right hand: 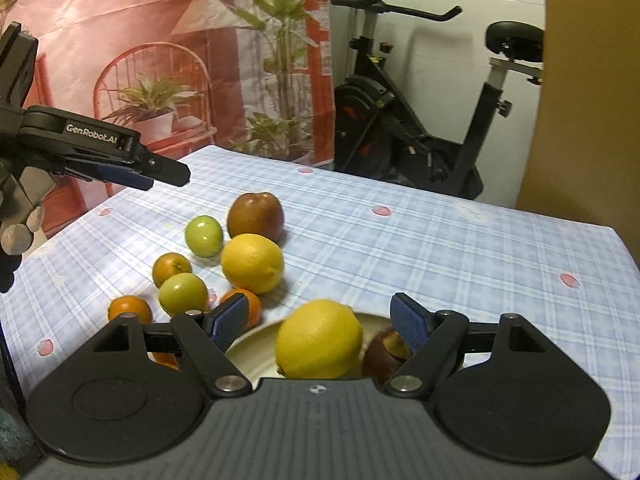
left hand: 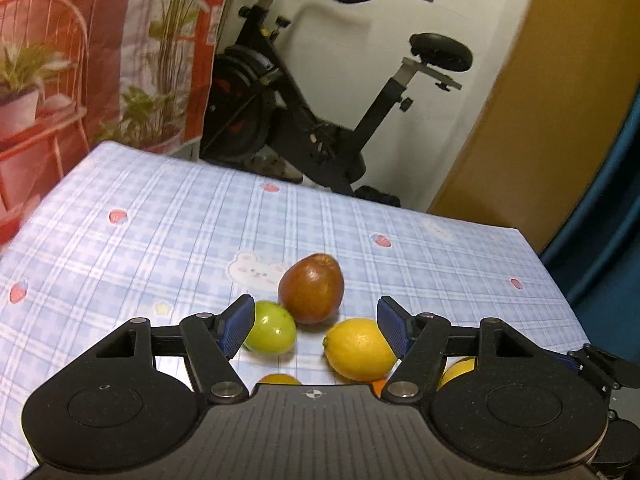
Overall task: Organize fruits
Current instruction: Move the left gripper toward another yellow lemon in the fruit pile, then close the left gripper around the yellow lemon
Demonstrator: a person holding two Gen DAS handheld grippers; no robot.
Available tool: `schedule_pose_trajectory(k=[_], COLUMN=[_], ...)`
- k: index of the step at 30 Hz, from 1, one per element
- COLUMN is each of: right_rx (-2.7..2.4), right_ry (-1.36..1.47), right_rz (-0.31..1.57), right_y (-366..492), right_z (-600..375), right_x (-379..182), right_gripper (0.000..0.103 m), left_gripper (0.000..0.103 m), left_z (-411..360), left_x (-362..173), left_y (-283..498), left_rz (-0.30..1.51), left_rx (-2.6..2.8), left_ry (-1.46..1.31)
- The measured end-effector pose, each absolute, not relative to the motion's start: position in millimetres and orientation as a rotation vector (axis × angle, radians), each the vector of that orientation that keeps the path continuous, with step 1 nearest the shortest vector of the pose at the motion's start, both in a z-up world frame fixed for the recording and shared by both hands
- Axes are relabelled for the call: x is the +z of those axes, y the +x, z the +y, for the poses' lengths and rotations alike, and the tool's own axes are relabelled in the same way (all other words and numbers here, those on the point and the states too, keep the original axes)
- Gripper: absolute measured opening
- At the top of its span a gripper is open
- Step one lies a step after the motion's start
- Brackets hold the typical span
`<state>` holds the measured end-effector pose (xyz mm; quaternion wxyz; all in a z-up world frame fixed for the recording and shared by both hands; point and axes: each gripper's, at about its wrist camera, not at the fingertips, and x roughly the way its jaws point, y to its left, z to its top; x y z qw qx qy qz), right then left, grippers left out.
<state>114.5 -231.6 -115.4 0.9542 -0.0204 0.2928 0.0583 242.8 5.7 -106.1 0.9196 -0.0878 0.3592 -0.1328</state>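
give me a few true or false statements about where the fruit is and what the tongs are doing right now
1. A lemon sits in the plate between the pads of the right tongs. True; whether the pads touch it is unclear.
2. The left tongs are clamped on a green fruit. False: they are open and empty, above the loose fruit.
3. A second lemon lies on the tablecloth, outside the plate. True.
4. All the fruit is already in the plate. False: oranges, green fruit and a brown-red fruit lie on the cloth.
5. An exercise bike stands behind the table. True.
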Motion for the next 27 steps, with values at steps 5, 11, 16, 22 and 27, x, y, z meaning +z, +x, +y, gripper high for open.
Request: schedule_pose_trajectory(k=[5,11,16,22,27], right_rx=[0.166,0.206,0.222,0.228,0.243], right_ry=[-0.018,-0.009,-0.043,-0.134,-0.156], right_rz=[0.630,0.652,0.688,0.711,0.748], right_y=[132,151,175,203,220], right_z=[-226,-215,-202,-183,-177], right_x=[-117,-120,-130,-138,-149], right_gripper=[0.080,0.080,0.080,0.077,0.070], left_gripper=[0.069,0.068,0.068,0.062,0.062], left_z=[10,17,14,-5,-17], left_x=[-110,-115,-121,-136,-151], left_y=[241,241,251,265,272], left_rz=[0.739,0.737,0.753,0.797,0.842], left_rx=[-0.271,-0.280,-0.322,-0.424,-0.453], left_ry=[-0.172,-0.178,-0.171,-0.151,-0.160])
